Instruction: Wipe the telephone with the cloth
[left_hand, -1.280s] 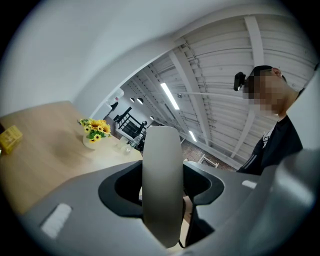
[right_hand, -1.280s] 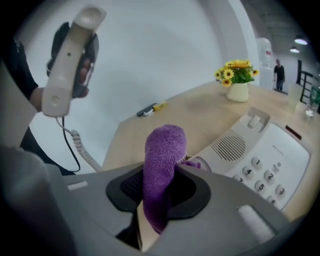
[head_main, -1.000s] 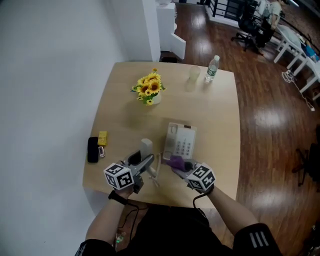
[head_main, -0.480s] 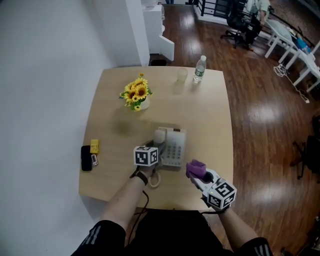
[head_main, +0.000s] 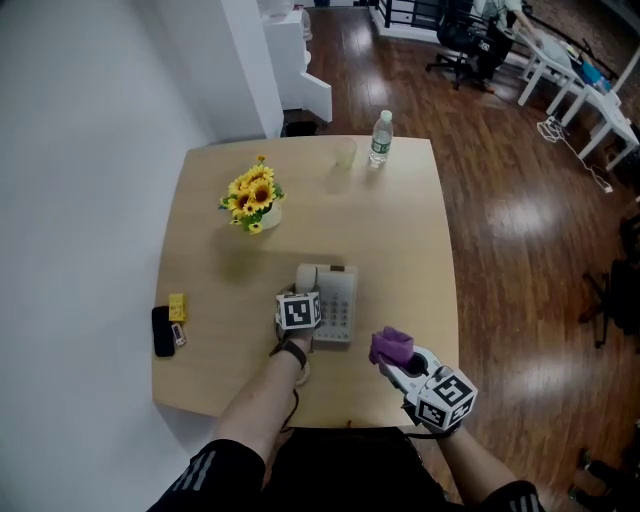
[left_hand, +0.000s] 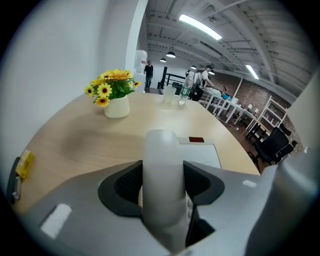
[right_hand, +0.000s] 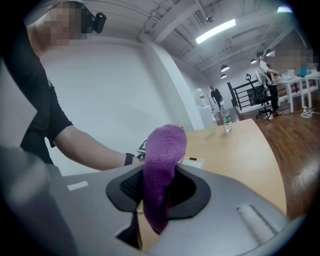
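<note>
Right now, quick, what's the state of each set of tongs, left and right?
Left tongs: closed on the telephone handset.
Right tongs: closed on the purple cloth.

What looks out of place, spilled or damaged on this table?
Nothing stands out. The flower vase and bottle stand upright, and nothing is spilled. The left tongs grip the handset, and the right tongs hold the purple cloth clear of the telephone.
</note>
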